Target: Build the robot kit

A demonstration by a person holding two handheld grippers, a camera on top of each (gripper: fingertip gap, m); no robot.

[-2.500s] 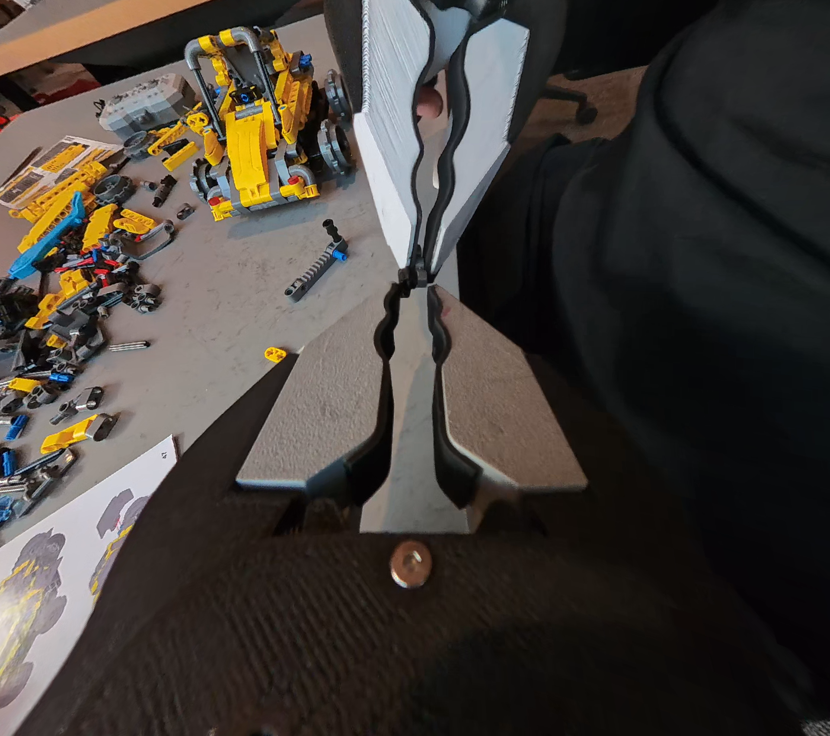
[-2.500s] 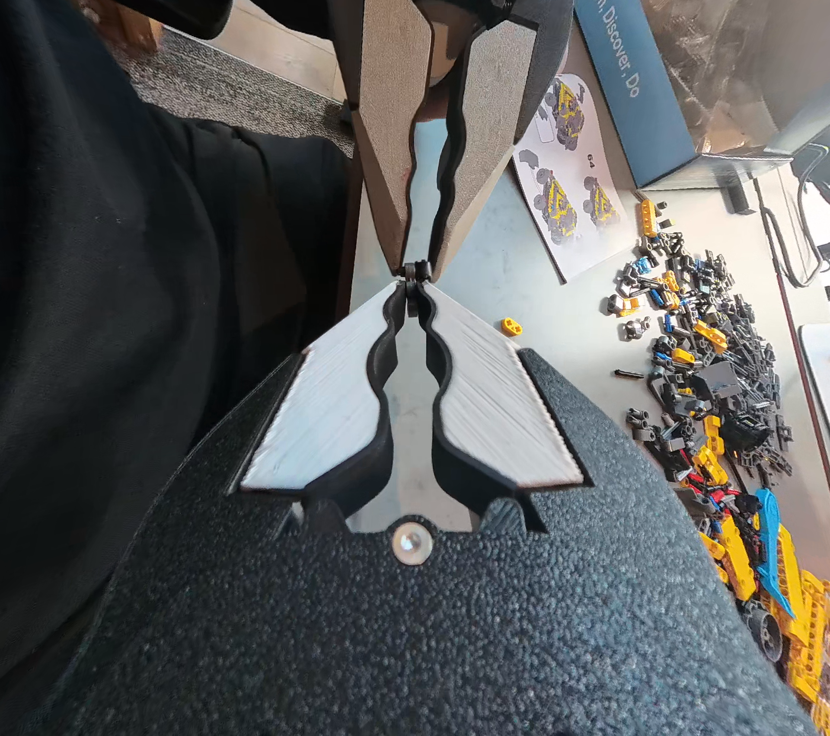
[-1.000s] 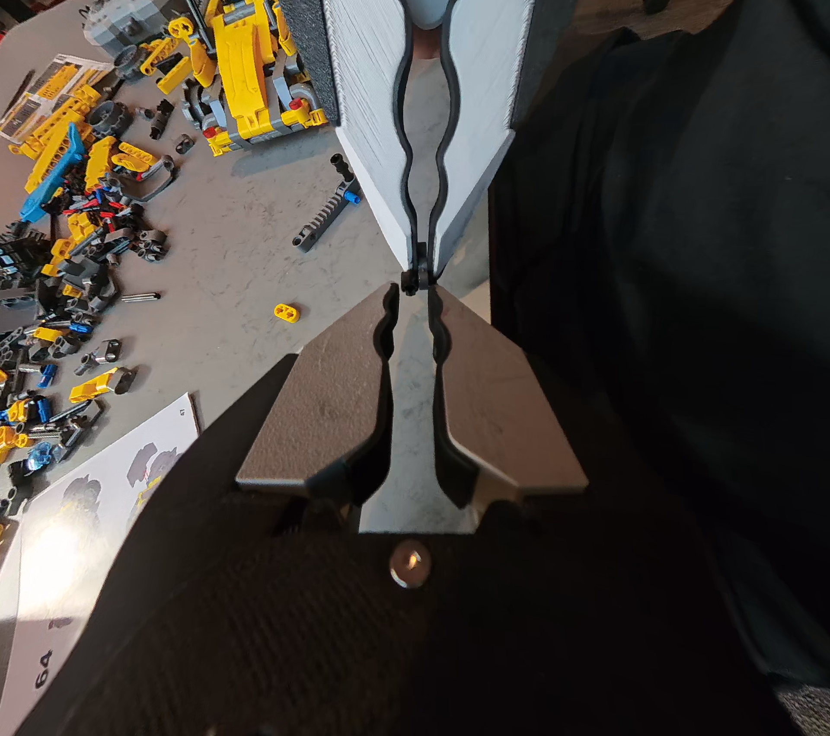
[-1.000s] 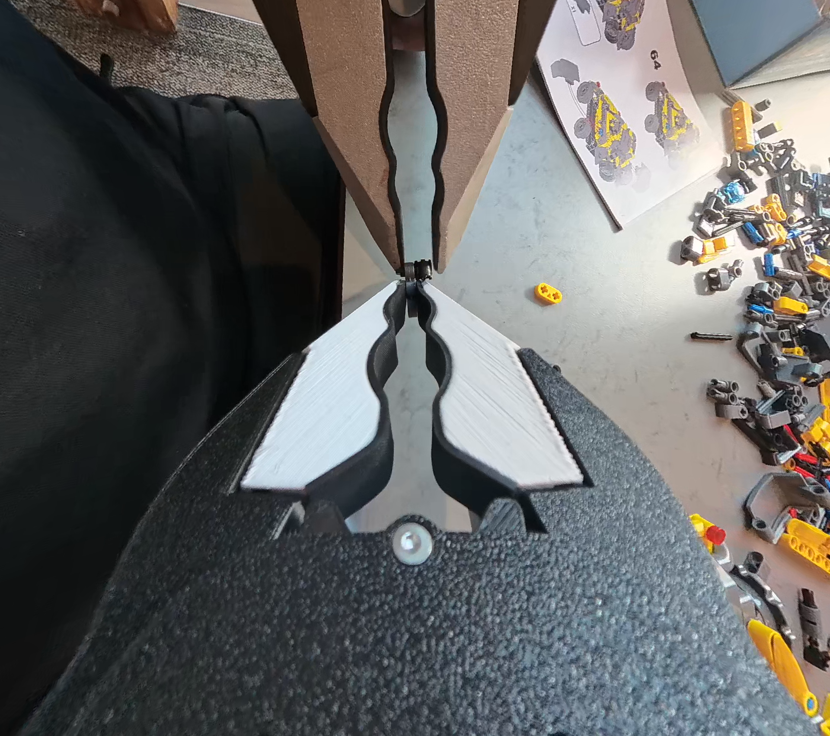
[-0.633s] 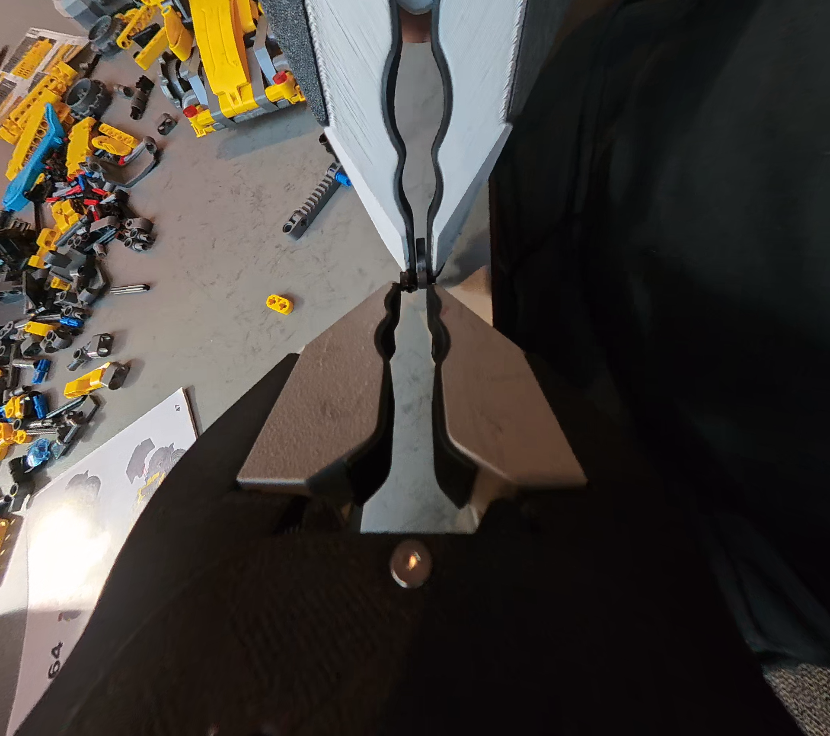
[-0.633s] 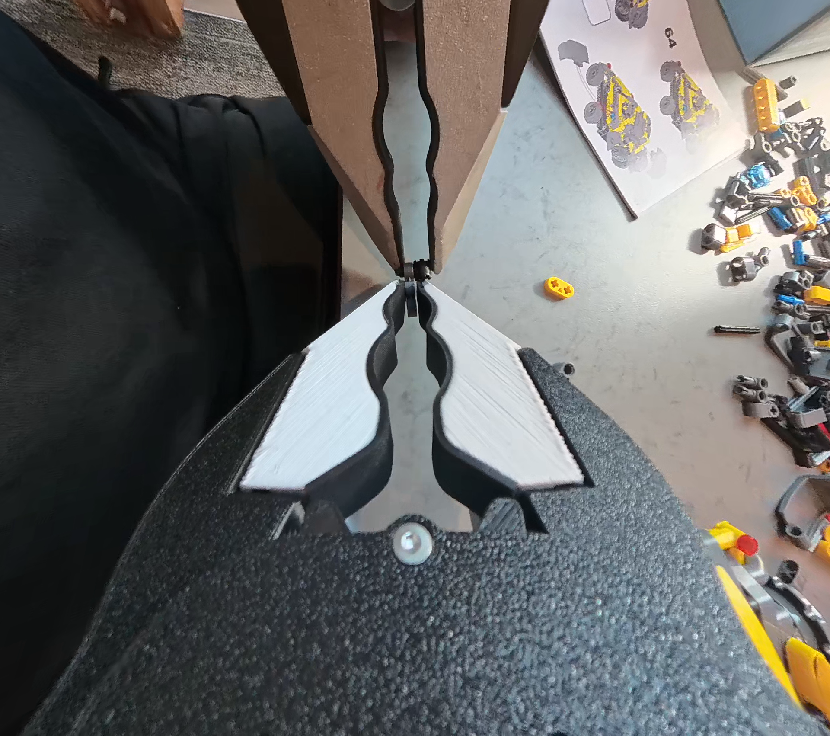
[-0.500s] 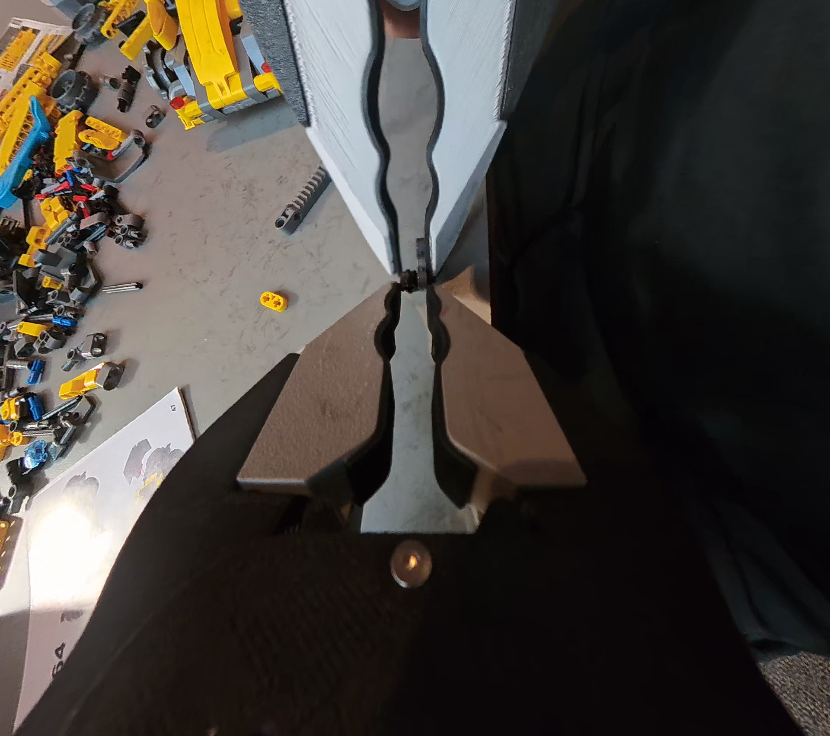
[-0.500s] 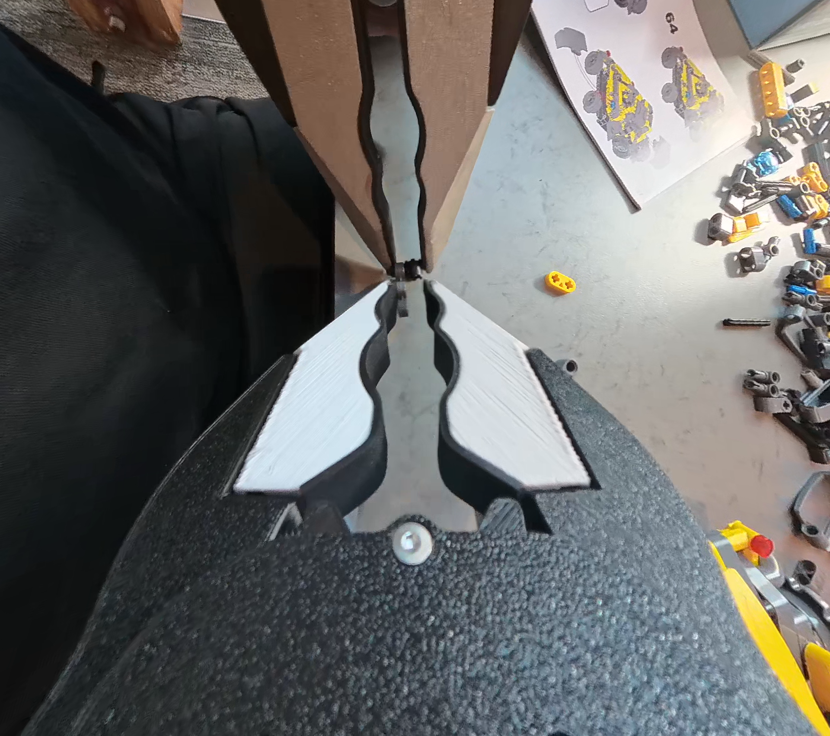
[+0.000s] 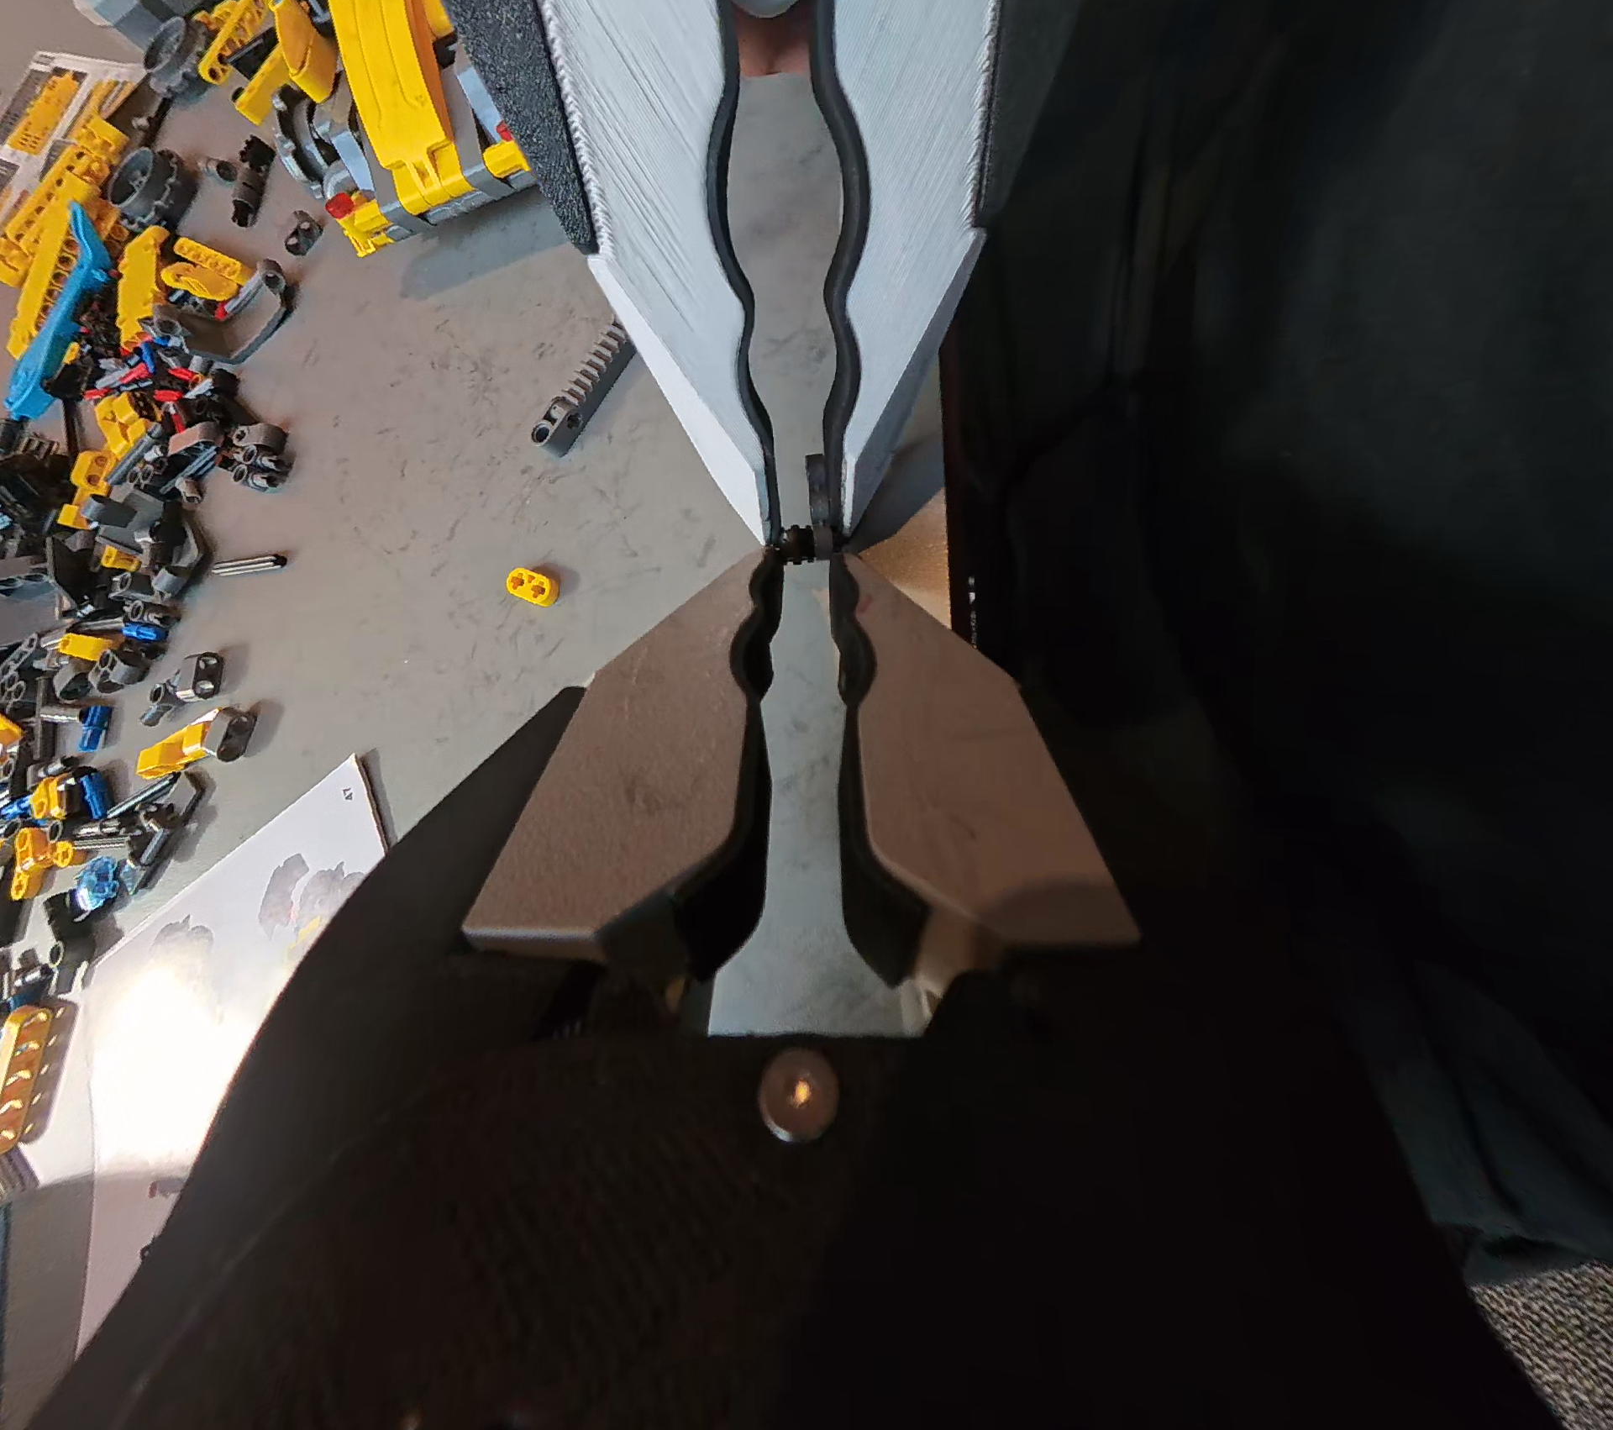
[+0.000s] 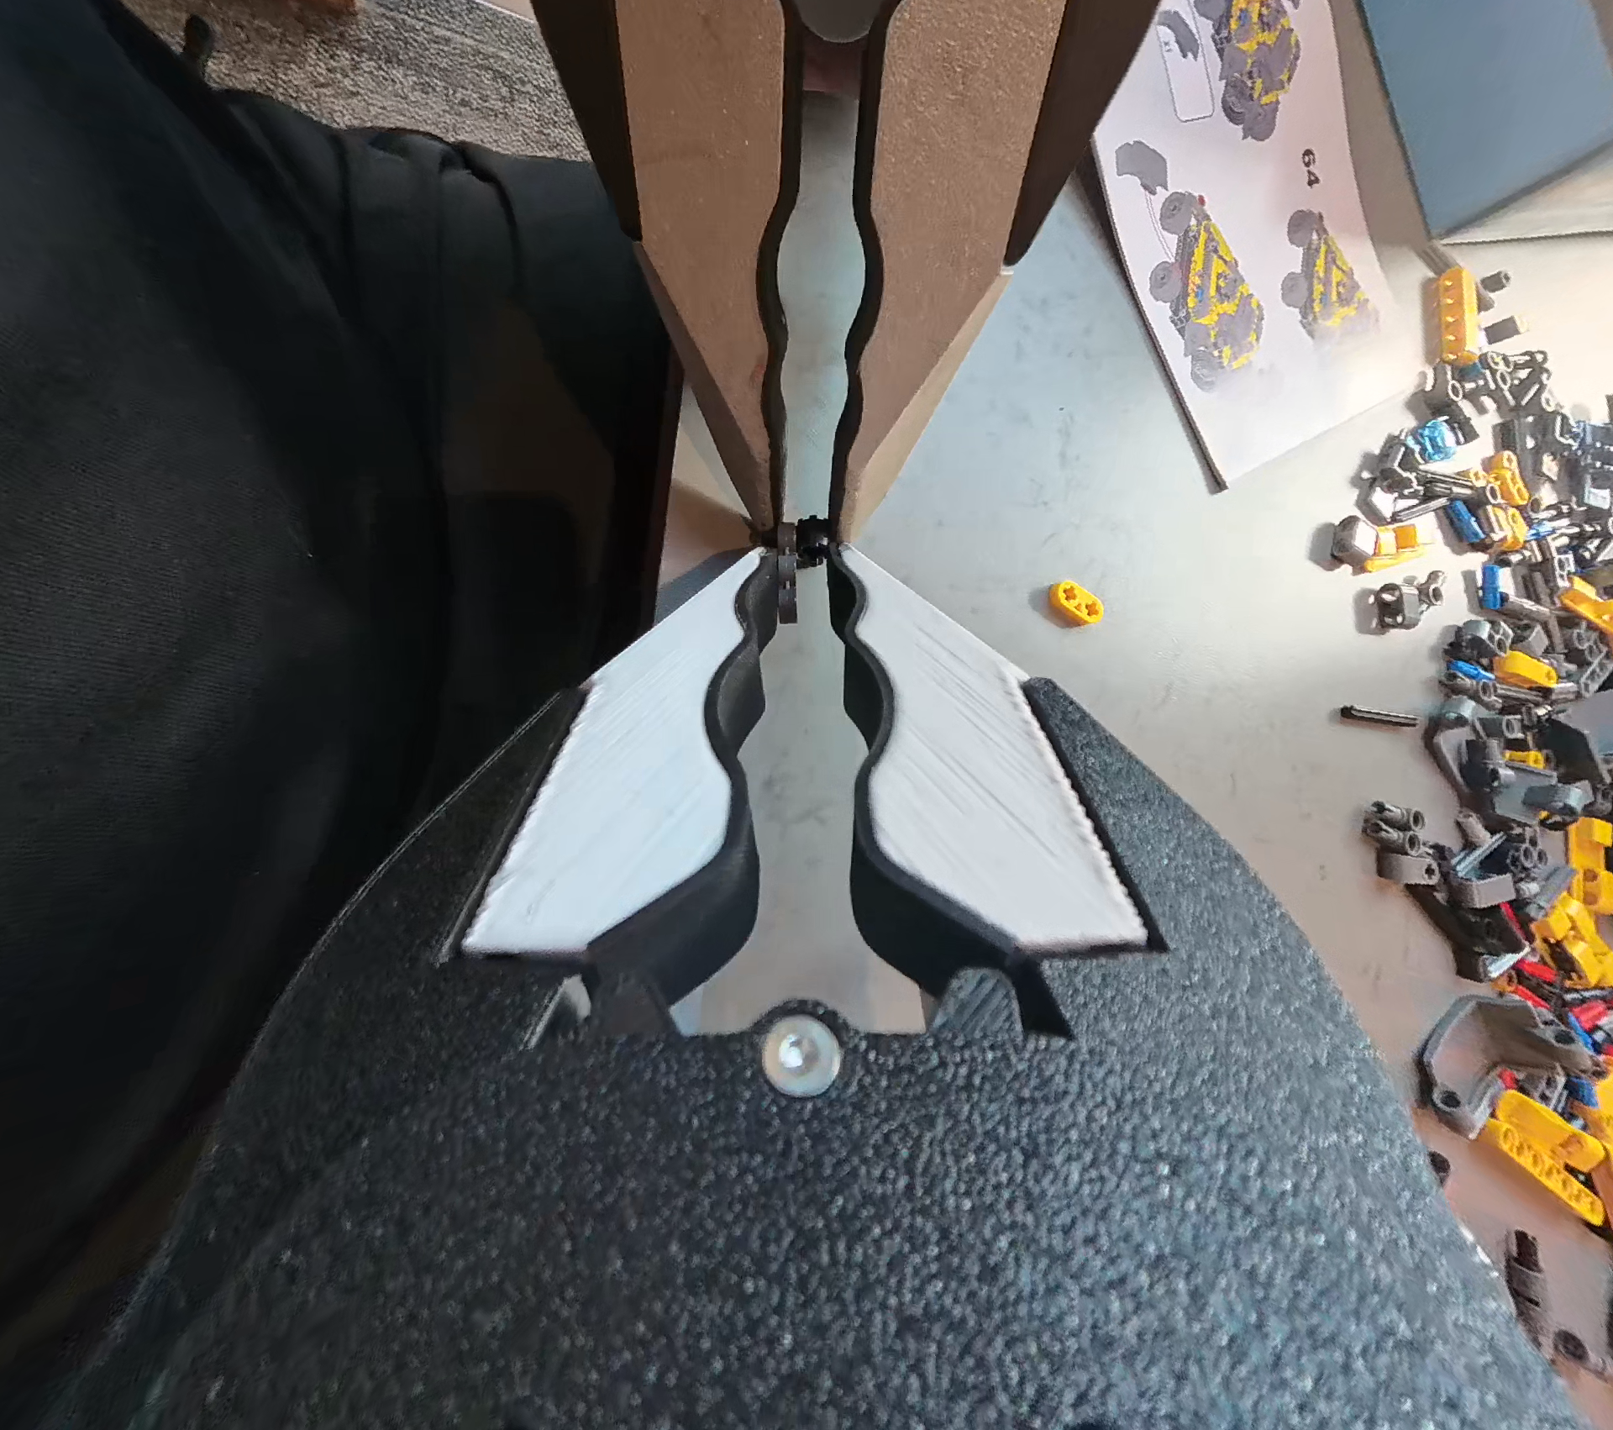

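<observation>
Both grippers meet tip to tip above the tabletop (image 9: 419,428): left gripper (image 9: 803,559) pinches a black pin (image 9: 799,543), right gripper (image 10: 799,585), slightly spread, cradles a black link (image 10: 788,585); keep them aligned.

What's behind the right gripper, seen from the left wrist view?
The yellow vehicle model and a grey toothed rack stick out past the right gripper; its body covers part of the model and the rack's far end.
</observation>
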